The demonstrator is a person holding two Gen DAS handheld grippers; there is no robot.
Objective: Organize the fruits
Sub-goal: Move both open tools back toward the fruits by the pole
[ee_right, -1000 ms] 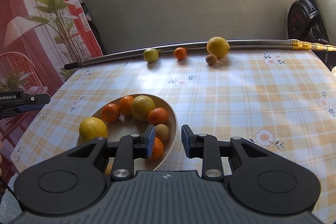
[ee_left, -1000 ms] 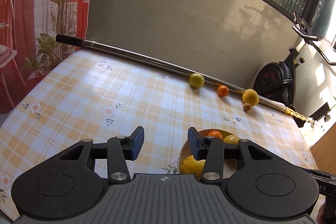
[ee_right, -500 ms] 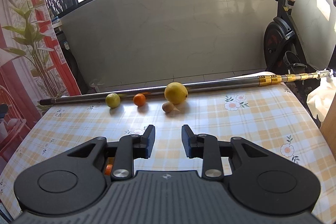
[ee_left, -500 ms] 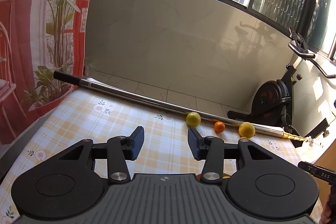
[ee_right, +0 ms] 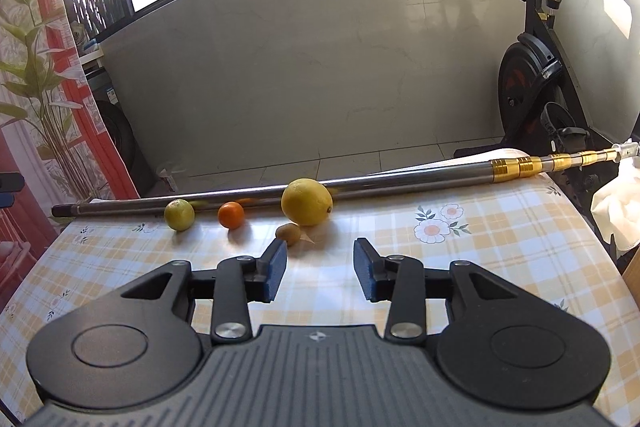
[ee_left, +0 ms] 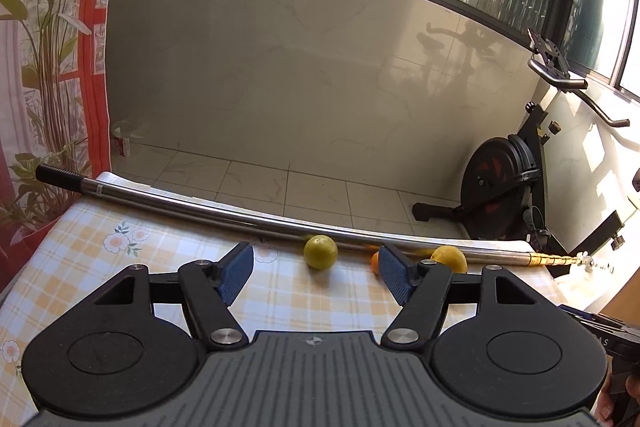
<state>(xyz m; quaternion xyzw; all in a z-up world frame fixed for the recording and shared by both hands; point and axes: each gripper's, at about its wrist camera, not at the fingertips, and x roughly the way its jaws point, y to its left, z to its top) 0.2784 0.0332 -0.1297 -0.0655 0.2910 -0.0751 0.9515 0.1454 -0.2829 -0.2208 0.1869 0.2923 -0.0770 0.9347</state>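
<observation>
A long metal pole (ee_right: 248,193) is seen lying across the far edge of the table (ee_right: 500,259), running from the left of the right wrist frame up to the right, where gold rings are fitted on it. Four fruits are lined against it in the middle of that frame: a green lime (ee_right: 179,214) at the left, a small orange (ee_right: 231,215) just beside it, a large lemon (ee_right: 306,201) further right, touching the pole, and a small brown fruit (ee_right: 288,233) just in front of the lemon. An exercise bike (ee_right: 536,75) is seen at the right, a red curtain and a plant at the left.

The right gripper (ee_right: 320,271) is held over the checked cloth with its jaws open and nothing between them; the brown fruit is seen just above its left finger.

In the left wrist view the pole (ee_left: 224,215) crosses the middle of the frame. The lime (ee_left: 320,252) is seen between the fingers, further off. The orange (ee_left: 375,262) and the lemon (ee_left: 450,259) are largely covered by the right finger, and the brown fruit is not seen there. The left gripper (ee_left: 316,277) is held with jaws wide open, empty. The bike (ee_left: 500,183) stands at the right.

No bowl or other container can be made out in either view.
</observation>
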